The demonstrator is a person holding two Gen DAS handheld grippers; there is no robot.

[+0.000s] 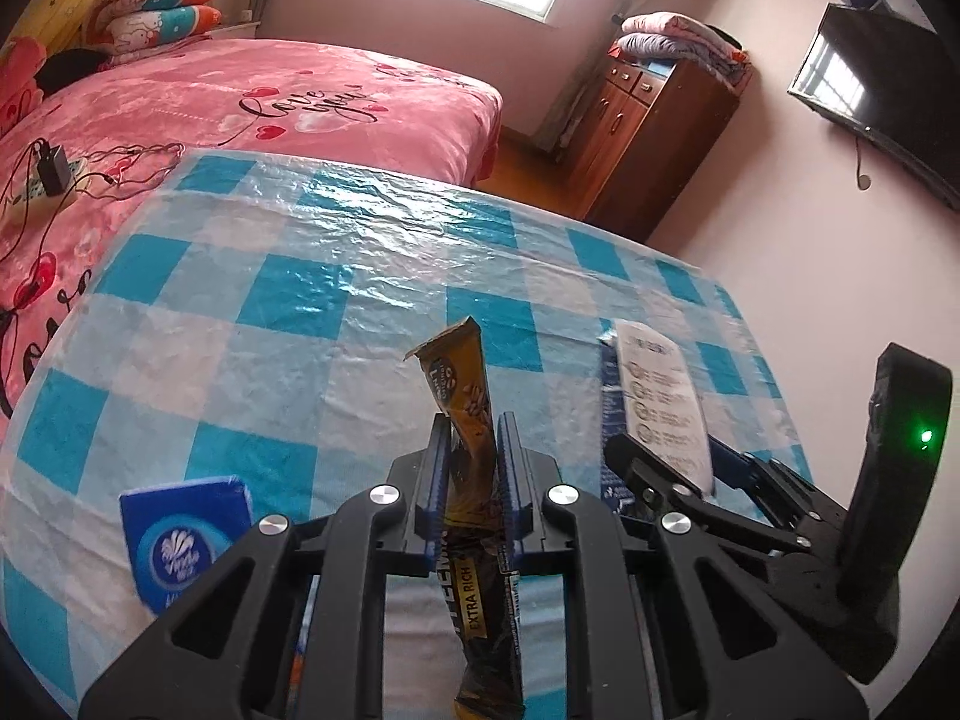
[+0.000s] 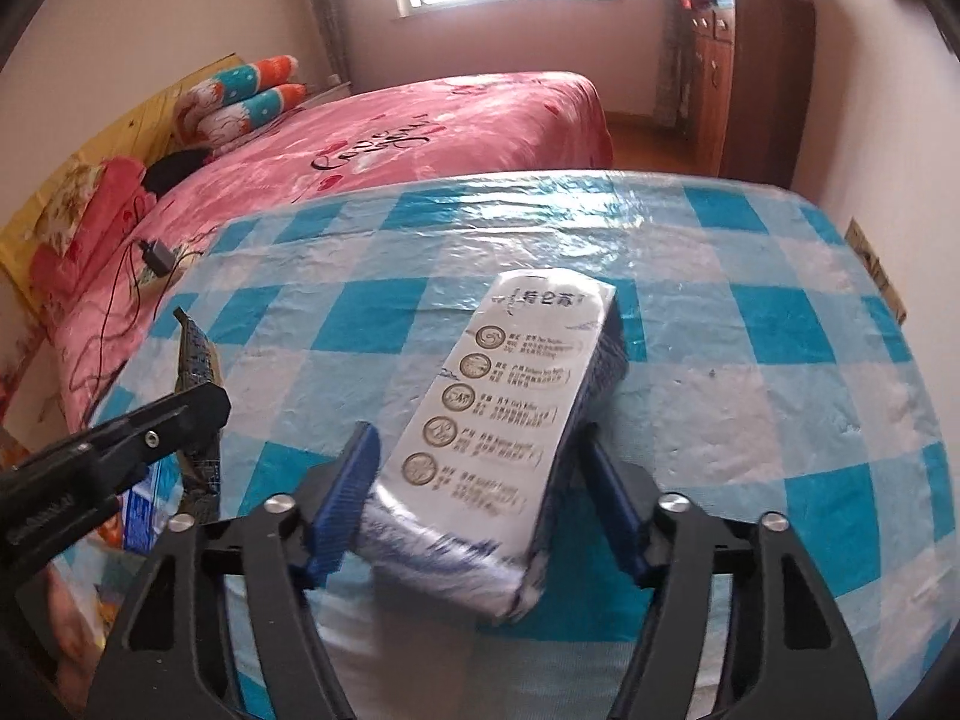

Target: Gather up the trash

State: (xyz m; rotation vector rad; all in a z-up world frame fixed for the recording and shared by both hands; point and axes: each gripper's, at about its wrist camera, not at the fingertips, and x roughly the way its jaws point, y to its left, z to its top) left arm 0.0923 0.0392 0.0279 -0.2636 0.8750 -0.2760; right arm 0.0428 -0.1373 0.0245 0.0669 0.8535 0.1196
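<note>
We list, largest first:

- Bed point(image 1: 252, 102), pink cover with hearts and script, behind the surface; pillows point(image 1: 168, 6) stacked at its head, a black charger point(image 1: 51, 168) and cables lying on the cover.
- Surface point(image 1: 336, 312), blue-and-white checked plastic cloth, wrinkled and glossy.
- Wooden cabinet point(image 1: 648, 132) against the far wall, folded blankets point(image 1: 678, 39) on top; a dark screen point(image 1: 876, 102) on the wall to its right.
- White-and-blue package point(image 2: 498, 420), printed with round emblems, lying on the surface between the fingers of our right gripper point(image 2: 480, 462). The left blue pad point(image 2: 348, 492) lies against its edge; on the other side we cannot tell whether the pad touches it. The image is blurred here.
- Blue tissue pack point(image 1: 180, 540), on the surface at the near left, just beside our left gripper.
- Coffee sachet point(image 1: 468, 384), gold and black, marked "EXTRA RICH", clamped upright in our left gripper point(image 1: 474, 456), lifted off the surface. It stands beside the right gripper's package, nothing between them.
</note>
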